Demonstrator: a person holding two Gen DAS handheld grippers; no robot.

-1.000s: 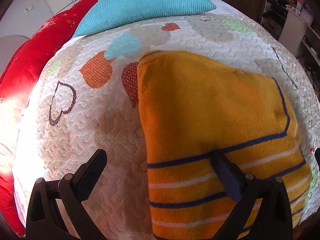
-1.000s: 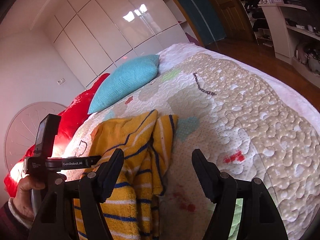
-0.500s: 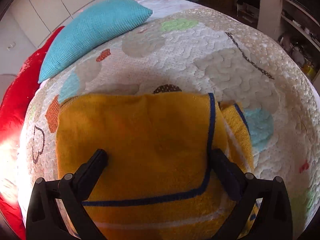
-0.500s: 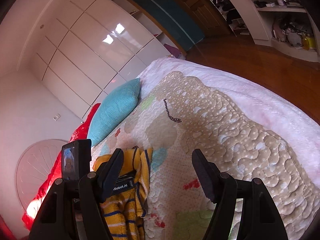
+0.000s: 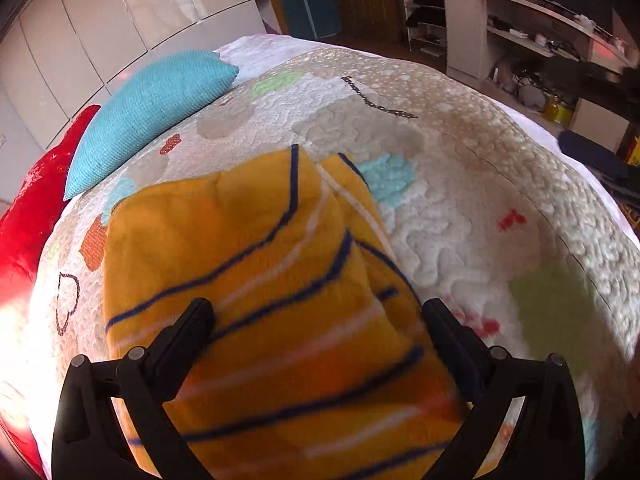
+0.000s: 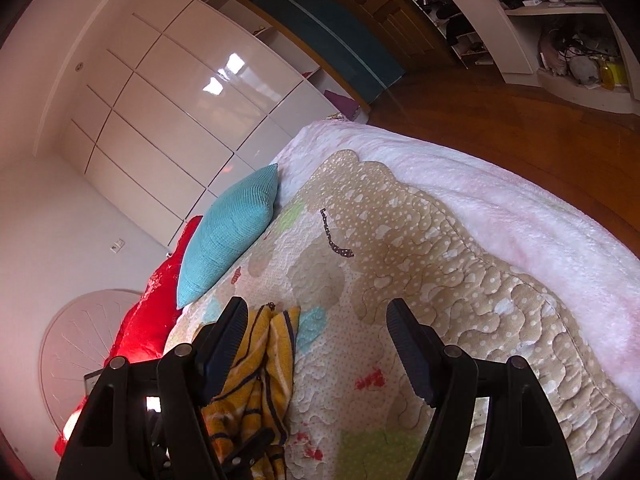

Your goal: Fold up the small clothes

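A yellow garment with navy and white stripes (image 5: pixel 260 264) lies folded on the quilted bed cover (image 5: pixel 460 208). My left gripper (image 5: pixel 316 320) is open and hovers just over its near part, one finger on each side, holding nothing. In the right wrist view the garment (image 6: pixel 264 356) shows at lower left, partly behind the left finger. My right gripper (image 6: pixel 316 336) is open and empty, raised well above the bed to the right of the garment.
A teal cushion (image 5: pixel 152 104) and a red pillow (image 5: pixel 32 208) lie at the head of the bed. The bed edge and wooden floor (image 6: pixel 500 120) are to the right, with white shelves (image 6: pixel 560 20) beyond. White wardrobe doors (image 6: pixel 180 100) stand behind.
My left gripper has swung right and tilted up, so more of the bed and room show. My right gripper has risen and pulled away from the garment. Both stayed open.
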